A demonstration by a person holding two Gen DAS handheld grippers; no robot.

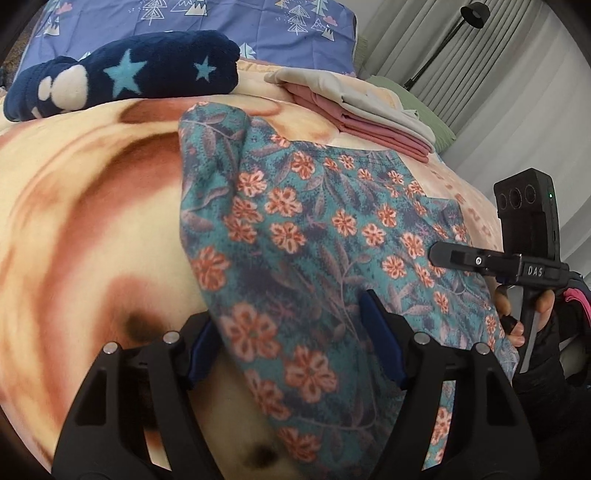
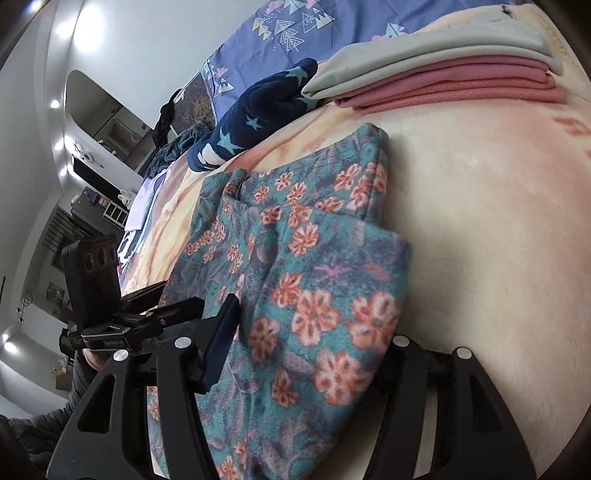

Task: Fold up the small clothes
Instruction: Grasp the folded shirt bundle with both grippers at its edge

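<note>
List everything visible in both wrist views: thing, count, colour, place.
Floral fleece garment: 1, teal with orange flowers, partly folded, centre of blanket, between both grippers' fingers.
Plush blanket: 1, cream and brown, covering the bed.
Folded clothes stack: 1 stack, grey over pink layers, far right.
Star-print fleece bundle: 1, navy with light blue stars, far left.
Patterned pillow: 1, purple-blue, behind.
Floor lamp: 1, black, by curtains.
Left gripper: black, blue pads, open.
Right gripper: black, open.
</note>
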